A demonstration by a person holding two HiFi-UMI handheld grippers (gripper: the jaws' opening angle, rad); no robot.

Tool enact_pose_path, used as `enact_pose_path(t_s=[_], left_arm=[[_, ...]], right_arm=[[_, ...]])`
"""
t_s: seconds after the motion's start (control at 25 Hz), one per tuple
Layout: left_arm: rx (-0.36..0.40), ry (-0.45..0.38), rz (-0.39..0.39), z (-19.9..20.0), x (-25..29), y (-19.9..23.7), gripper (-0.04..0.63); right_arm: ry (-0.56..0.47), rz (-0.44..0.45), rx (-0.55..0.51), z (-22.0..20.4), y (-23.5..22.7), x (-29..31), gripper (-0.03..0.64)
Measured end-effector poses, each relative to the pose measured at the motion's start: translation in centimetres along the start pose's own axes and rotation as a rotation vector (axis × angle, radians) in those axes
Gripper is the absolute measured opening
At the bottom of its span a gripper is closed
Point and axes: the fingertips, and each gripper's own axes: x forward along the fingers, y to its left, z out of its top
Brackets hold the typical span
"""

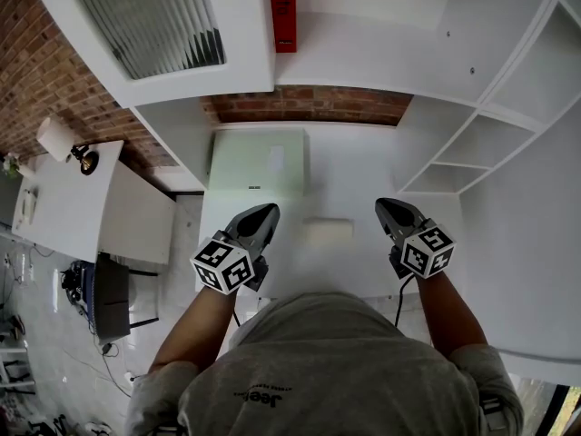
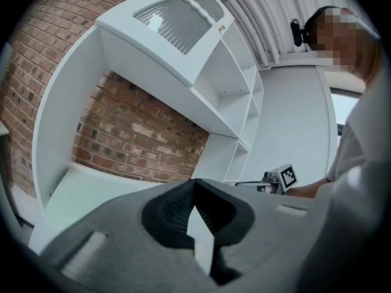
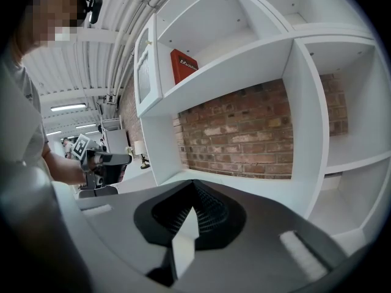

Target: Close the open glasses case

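— Desk: Holding anything on the left?
— Photo: Nothing. Clenched tight at the left gripper [image 1: 270, 212], with pads pressed together and no object between, above the white desk [image 1: 363, 166].
— Desk: And on the right?
— Photo: Likewise clamped shut at the right gripper [image 1: 382, 206], gripping nothing, aimed toward the brick wall [image 1: 309, 104].
— Desk: Whereabouts of the glasses case [image 1: 327, 232]?
— Photo: Flat on the desk, between the two pairs of jaws: to the right of the left tips, to the left of the right tips, near both, touching neither. Too pale and washed out to tell lid up from lid down.
— Desk: Anything else ahead of the jaws?
— Photo: Beyond the left tips, a pale green box [image 1: 259, 160] against the back of the desk. Farther beyond and higher, on a shelf, a red book [image 1: 282, 7]. Well out to the left of the left jaws, a small lamp [image 1: 83, 159] on a side table [image 1: 73, 207].
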Motion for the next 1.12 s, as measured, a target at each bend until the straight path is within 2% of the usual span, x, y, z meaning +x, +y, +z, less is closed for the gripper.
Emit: enact_pose_path(t_s=[1.12], left_arm=[[0.016, 0.005, -0.016, -0.12, 0.24, -0.22, -0.003]], right_arm=[[0.02, 0.008, -0.039, 0.03, 0.23, 0.37, 0.008]])
